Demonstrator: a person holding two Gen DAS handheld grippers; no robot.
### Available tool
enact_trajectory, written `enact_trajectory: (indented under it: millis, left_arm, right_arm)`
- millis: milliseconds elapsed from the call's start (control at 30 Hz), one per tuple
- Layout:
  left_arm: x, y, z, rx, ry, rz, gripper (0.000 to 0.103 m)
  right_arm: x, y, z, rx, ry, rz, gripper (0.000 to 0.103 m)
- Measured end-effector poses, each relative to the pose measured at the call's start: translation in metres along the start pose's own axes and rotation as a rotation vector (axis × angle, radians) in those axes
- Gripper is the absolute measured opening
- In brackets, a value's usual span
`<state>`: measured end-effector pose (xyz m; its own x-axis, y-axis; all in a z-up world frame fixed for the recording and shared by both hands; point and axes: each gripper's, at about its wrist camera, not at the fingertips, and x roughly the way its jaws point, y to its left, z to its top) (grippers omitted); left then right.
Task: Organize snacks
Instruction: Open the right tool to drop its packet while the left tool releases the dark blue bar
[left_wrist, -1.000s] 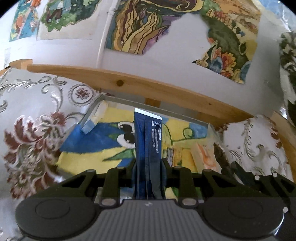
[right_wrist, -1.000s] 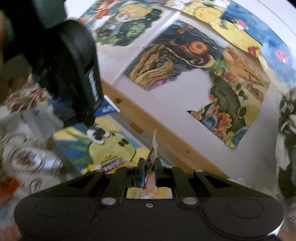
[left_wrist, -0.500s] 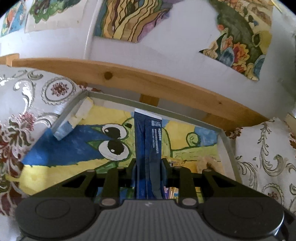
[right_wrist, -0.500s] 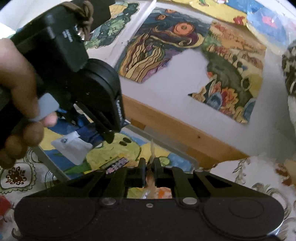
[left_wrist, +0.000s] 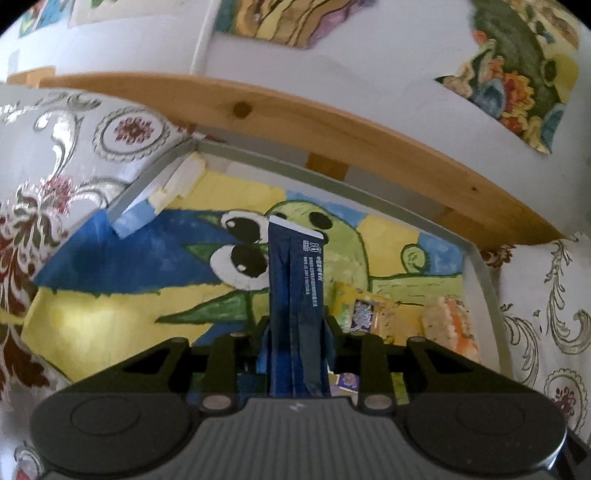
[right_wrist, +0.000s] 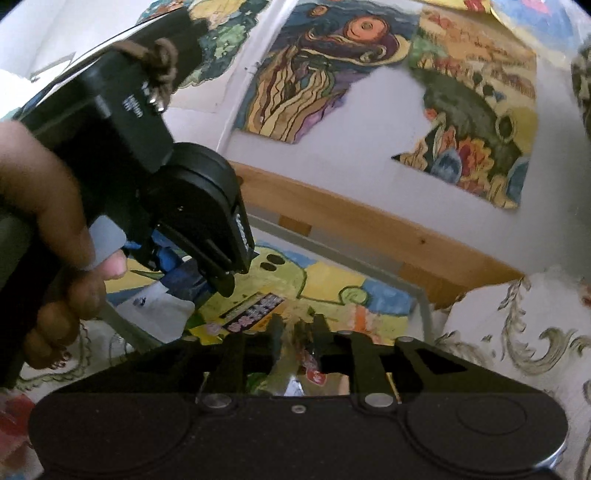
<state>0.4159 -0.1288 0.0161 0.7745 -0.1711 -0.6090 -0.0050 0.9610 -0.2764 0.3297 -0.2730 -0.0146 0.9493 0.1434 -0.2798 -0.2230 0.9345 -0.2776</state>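
My left gripper (left_wrist: 295, 332) is shut on a dark blue sachet (left_wrist: 295, 280) that stands upright between its fingers, held over the painted tray (left_wrist: 480, 273). In the right wrist view the left gripper (right_wrist: 221, 280) is at the left with a hand (right_wrist: 55, 240) on it, and the blue sachet (right_wrist: 177, 273) shows beneath it. My right gripper (right_wrist: 298, 328) hangs over the same tray (right_wrist: 424, 306) with its jaws parted. A crinkled orange and white snack packet (right_wrist: 303, 362) sits low between the fingers, apparently loose.
The tray holds a black and pink packet (right_wrist: 255, 312), a yellow packet (left_wrist: 364, 314) and an orange packet (left_wrist: 450, 325). Patterned cushions (left_wrist: 55, 166) flank it. A wooden rail (left_wrist: 332, 133) and a wall with paintings stand behind.
Both grippers have come down closer over the tray. The right jaws have spread and the packet, which stuck up above the fingertips, has sunk between them. The left still holds the sachet.
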Motion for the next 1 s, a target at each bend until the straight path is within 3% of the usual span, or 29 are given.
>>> enact_trajectory:
  millis: [100, 167, 467, 767, 1000]
  left_arm:
    - [-0.002, 0.006, 0.002, -0.029, 0.005, -0.003, 0.037]
    - [-0.005, 0.009, 0.003, -0.044, 0.001, -0.008, 0.051]
    - [-0.041, 0.013, 0.01, -0.073, -0.086, -0.029, 0.084]
    - [-0.105, 0.016, 0.013, -0.07, -0.207, -0.035, 0.1]
    - [-0.155, 0.025, 0.002, -0.054, -0.268, -0.026, 0.102]
  right_arm:
    - [0.0, -0.002, 0.002, 0.039, 0.008, 0.018, 0.033]
    - [-0.002, -0.003, 0.003, 0.057, 0.006, 0.021, 0.044]
    - [-0.02, -0.015, 0.021, 0.141, -0.017, -0.016, 0.079]
    - [-0.067, -0.026, 0.059, 0.174, -0.08, -0.061, 0.097]
    - [-0.112, -0.026, 0.082, 0.197, -0.114, -0.08, 0.102]
